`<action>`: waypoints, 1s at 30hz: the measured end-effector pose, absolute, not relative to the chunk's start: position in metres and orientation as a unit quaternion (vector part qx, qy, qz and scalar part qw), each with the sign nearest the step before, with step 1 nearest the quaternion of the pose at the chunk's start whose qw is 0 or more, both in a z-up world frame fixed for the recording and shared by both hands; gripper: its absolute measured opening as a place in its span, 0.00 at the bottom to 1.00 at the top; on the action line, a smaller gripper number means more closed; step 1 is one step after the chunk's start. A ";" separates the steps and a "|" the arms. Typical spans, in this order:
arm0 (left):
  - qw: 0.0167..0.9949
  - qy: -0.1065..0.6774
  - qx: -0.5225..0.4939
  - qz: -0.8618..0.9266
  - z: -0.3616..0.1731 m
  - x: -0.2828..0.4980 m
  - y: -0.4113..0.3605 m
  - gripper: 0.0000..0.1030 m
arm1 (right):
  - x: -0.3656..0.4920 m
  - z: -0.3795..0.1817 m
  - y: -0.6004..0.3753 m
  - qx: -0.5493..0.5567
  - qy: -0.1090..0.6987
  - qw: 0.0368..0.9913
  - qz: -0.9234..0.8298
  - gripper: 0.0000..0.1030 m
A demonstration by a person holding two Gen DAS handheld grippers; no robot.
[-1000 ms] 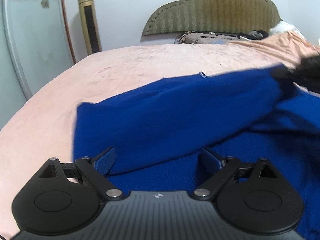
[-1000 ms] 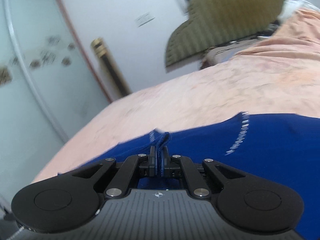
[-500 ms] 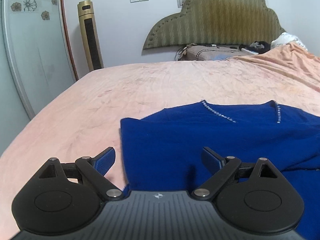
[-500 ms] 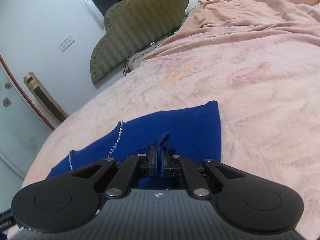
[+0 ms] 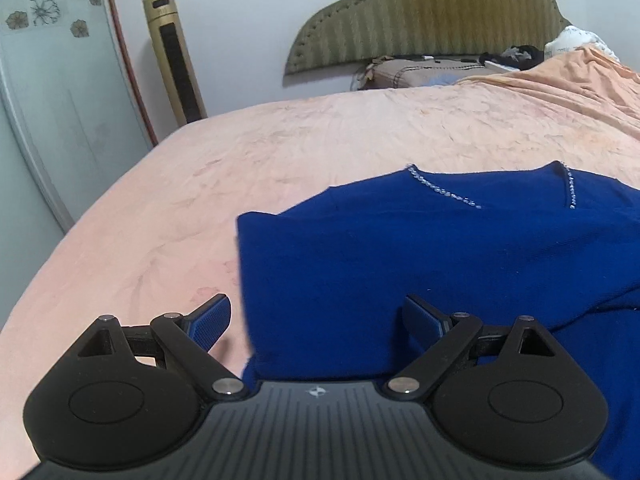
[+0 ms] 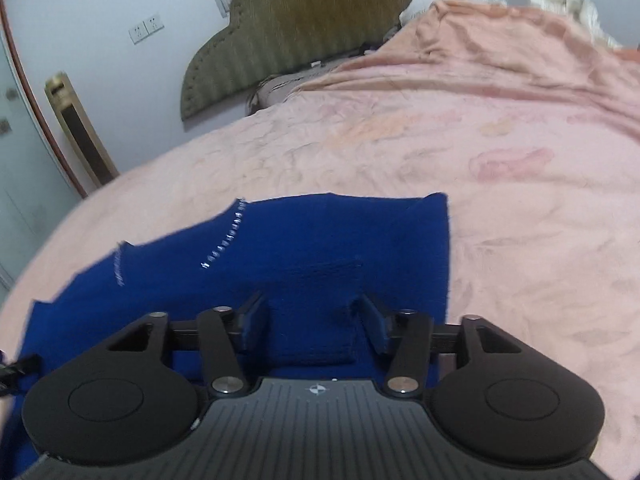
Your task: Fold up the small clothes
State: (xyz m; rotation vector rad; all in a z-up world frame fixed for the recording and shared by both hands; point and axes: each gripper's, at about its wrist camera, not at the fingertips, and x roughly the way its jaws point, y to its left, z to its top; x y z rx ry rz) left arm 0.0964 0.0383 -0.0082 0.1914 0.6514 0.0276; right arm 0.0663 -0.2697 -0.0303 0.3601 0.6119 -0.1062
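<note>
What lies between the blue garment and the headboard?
Only bare pink bedsheet between blue garment and headboard, seen in both wrist views.

Pink bedspread [image 5: 304, 152] everywhere, olive padded headboard [image 5: 432, 12] at 12 o'clock, gold tower fan [image 5: 174, 56] around 10.

Both cameras sit just behind their own tools and look forward and downward along the fingers, close over the near part of the bed [image 5: 280, 152]. The left wrist view faces straight up the bed toward the far headboard [image 5: 432, 16], with the tower fan [image 5: 174, 56] at far left. The right wrist view is tilted and set further right, so the same headboard [image 6: 312, 28] and fan [image 6: 80, 136] lean leftward. Both views share the blue sweater [image 5: 400, 260] lying near, its beaded neckline [image 6: 226, 240] visible in each.
</note>
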 end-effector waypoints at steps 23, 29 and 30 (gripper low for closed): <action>0.928 0.361 0.089 0.004 -0.017 0.063 0.043 0.91 | 0.006 -0.014 -0.232 0.099 0.285 0.953 -0.038 0.71; 0.939 0.324 0.111 0.021 -0.012 0.032 0.057 0.91 | -0.035 -0.021 -0.227 0.079 0.300 0.949 -0.046 0.72; 0.941 0.314 0.119 0.031 -0.012 0.026 0.061 0.91 | -0.042 -0.023 -0.226 0.082 0.303 0.948 -0.041 0.72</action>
